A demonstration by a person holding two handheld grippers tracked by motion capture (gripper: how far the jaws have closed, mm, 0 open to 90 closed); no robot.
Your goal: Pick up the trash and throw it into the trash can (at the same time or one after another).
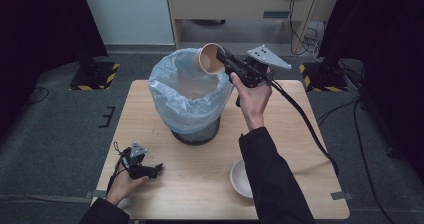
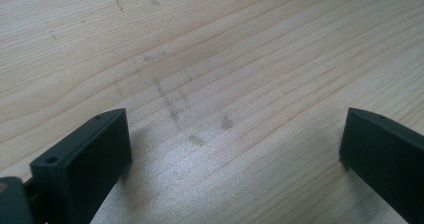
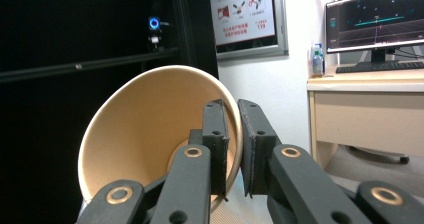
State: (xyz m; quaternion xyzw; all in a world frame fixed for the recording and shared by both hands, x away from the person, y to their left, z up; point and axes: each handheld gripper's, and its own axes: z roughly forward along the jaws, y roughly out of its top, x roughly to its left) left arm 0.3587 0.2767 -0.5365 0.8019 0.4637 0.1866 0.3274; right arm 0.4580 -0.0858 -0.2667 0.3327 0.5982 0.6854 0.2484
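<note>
Brown paper cup (image 1: 210, 58): held in the air above the rim of the round bin lined with a pale blue plastic bag (image 1: 192, 96), tipped on its side with its open mouth facing the camera in the high view. The right gripper (image 1: 226, 60) has its jaws closed on the cup's wall, one jaw inside the mouth and one outside, as seen in the right gripper view, where the cup (image 3: 155, 134) sits left of the gripper (image 3: 232, 149). The bin stands on the light wooden table (image 1: 295, 149), toward its far edge.

The left gripper (image 1: 156, 169) rests low at the near left corner of the table, well apart from the bin. In the left gripper view its jaws stand wide apart with bare wood (image 2: 210, 84) between them; nothing is held.

A small white bowl (image 1: 241, 179) stands on the table near the right forearm.
</note>
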